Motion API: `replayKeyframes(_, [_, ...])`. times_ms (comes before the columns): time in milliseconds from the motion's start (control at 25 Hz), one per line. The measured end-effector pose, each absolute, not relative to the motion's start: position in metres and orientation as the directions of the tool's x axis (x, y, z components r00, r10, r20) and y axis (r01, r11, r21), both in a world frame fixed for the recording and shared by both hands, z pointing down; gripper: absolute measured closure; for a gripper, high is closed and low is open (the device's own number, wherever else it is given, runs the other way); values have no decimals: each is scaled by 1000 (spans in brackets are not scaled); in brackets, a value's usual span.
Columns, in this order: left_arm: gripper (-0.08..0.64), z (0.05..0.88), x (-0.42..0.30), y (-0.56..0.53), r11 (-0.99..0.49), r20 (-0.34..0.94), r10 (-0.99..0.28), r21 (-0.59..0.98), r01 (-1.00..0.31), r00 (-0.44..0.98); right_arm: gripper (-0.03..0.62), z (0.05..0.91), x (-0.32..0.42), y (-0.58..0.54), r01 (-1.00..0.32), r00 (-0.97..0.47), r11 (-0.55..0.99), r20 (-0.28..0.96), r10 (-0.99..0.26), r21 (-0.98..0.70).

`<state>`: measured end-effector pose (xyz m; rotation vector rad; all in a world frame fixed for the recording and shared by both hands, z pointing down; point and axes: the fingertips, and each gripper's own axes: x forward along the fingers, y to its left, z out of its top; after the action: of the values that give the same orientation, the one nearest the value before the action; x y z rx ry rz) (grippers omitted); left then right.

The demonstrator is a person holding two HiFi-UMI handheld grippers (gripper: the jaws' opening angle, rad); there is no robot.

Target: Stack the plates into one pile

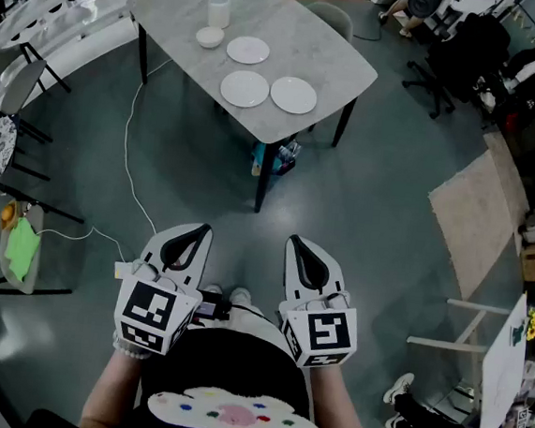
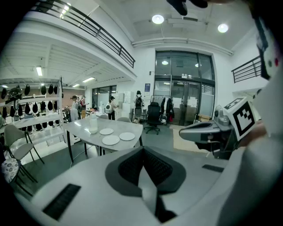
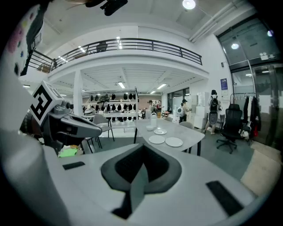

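Note:
Three white plates lie apart on a grey marble table [image 1: 321,54]: one [image 1: 245,89] and another [image 1: 293,95] side by side near the table's close end, a third [image 1: 247,50] further back. Both grippers are held close to the person's body, far from the table. My left gripper [image 1: 193,236] is shut and empty. My right gripper [image 1: 301,249] is shut and empty too. In the left gripper view the plates [image 2: 110,140] show small beyond the shut jaws; in the right gripper view they [image 3: 157,139] sit likewise far ahead.
A white jug [image 1: 219,4] and a small white bowl [image 1: 209,36] stand at the table's far end. Grey chairs [image 1: 6,89] stand at the left, a black office chair [image 1: 441,70] at the right. A white cable [image 1: 131,167] runs across the floor.

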<state>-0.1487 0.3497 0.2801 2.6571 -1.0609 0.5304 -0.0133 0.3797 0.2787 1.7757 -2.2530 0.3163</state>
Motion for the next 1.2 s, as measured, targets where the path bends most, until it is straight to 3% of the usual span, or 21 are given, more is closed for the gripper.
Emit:
replayKeyframes(1080, [549,285,-145,354,-710,413,-622,60,-702,665,594,278,-13,384,-974,-225,219,312,-923,-55])
replayKeyframes(1200, [512,287,-144,356,-705,411,-615,93,-703,672,527,281,-16,384,-967,-256,238,310,-916,-95])
